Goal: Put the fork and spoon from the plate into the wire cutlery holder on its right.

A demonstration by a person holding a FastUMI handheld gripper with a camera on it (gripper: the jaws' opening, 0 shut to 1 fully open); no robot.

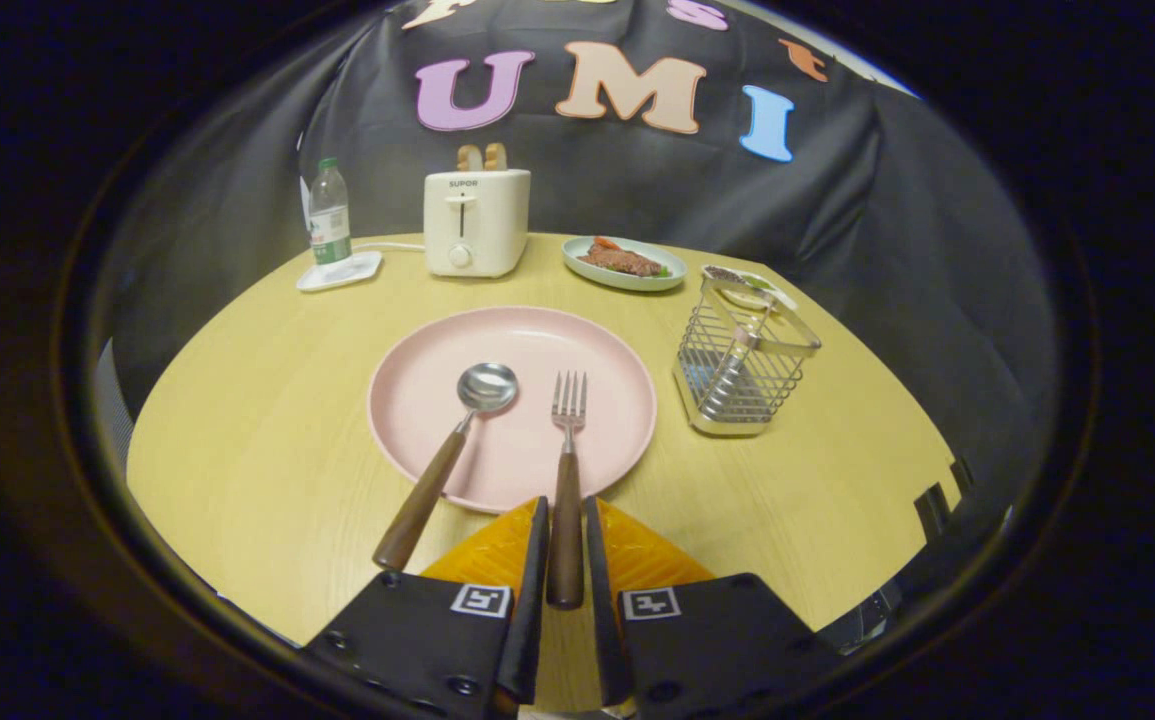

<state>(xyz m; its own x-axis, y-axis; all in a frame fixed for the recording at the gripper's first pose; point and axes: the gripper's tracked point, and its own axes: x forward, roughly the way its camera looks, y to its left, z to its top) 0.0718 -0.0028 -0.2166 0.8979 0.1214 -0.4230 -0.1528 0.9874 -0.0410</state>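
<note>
On your far left a water bottle (329, 212) stands on a small white tray (340, 271), with a white toaster (476, 222) holding two slices beside it. Nearer you, the pink plate (417, 385) carries the spoon (452, 450), its wooden handle angling off the near rim. Right of it lies the fork (567, 470), tines on the plate; its handle runs back between your gripper (565, 520) fingers, which flank it closely, but you cannot tell if they press it. A dish of food (623, 262) sits behind. The wire cutlery holder (743, 355) stands just right of the plate.
</note>
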